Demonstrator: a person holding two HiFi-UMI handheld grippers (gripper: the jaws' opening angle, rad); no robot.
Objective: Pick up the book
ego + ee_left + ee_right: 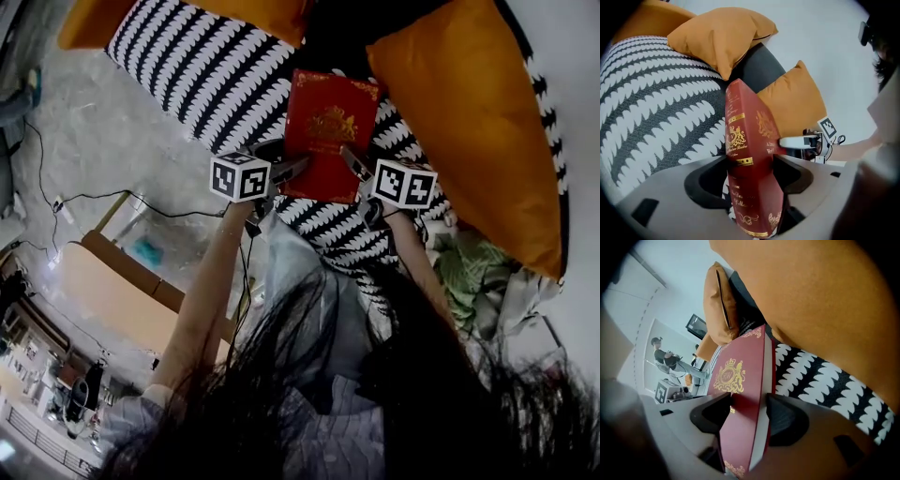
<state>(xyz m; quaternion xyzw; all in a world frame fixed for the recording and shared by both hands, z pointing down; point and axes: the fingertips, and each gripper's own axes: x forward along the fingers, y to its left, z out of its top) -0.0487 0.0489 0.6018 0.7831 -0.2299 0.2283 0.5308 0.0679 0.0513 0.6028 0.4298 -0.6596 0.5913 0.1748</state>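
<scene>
1. Red book (330, 131): a hardback with a gold crest on its cover. It sits over the black-and-white striped cushion (202, 75), near that cushion's far edge in the head view, and is held at its near end by both claws. No view shows whether its far end still touches the striped cushion.
2. Left claw (751, 171): the jaws stand wide and are clamped on the book at the spine side, with one jaw against each face.
3. Right claw (749, 416): the jaws stand wide and are clamped on the book at the page-edge side. One jaw is on the crested cover and the other is on the back cover.
4. Orange cushion (469, 112): it leans along the right side of the striped cushion.
5. Black cable (94, 197): it lies on the floor to the left of the striped cushion.
</scene>
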